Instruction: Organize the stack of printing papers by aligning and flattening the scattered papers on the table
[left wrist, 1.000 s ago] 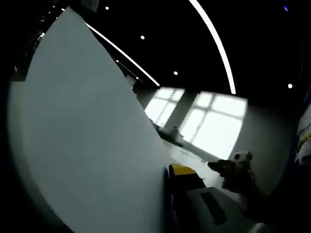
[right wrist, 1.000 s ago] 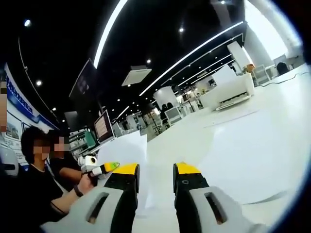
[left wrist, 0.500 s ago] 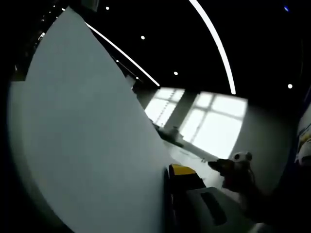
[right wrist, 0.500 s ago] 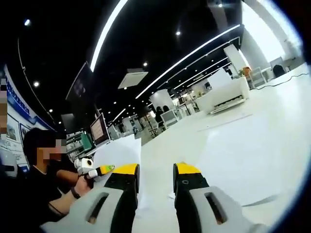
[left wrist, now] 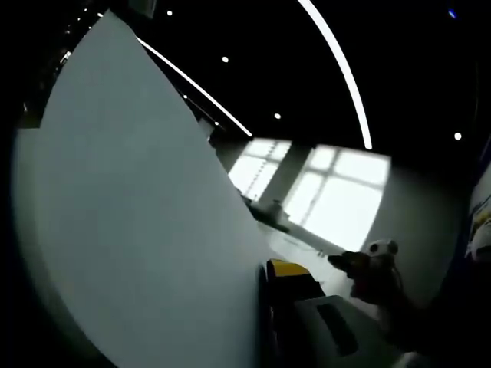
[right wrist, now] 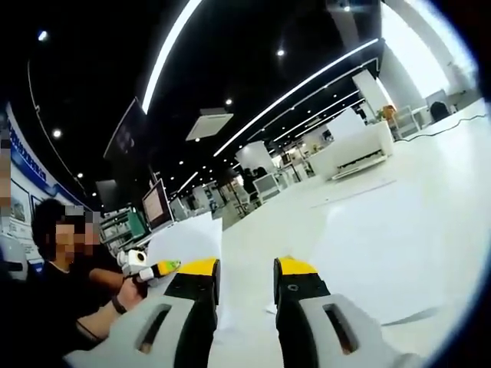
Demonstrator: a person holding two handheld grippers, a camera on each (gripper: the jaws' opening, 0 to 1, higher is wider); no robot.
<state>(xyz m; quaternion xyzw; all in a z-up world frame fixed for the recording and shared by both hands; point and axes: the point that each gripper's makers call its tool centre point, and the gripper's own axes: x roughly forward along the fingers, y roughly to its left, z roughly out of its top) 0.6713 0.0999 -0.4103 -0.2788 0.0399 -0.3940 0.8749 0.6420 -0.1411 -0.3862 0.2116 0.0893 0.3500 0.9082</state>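
White table (right wrist: 399, 230) carries thin, floppy papers (right wrist: 399, 261); left gripper (left wrist: 265, 280) pinches a sheet (left wrist: 138, 215) by its edge, right gripper (right wrist: 247, 276) stands narrowly open.

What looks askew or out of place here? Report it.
One paper sheet stands lifted on edge against the left gripper, blocking much of its view. More papers lie loose and unaligned on the table, ahead of the open right gripper.
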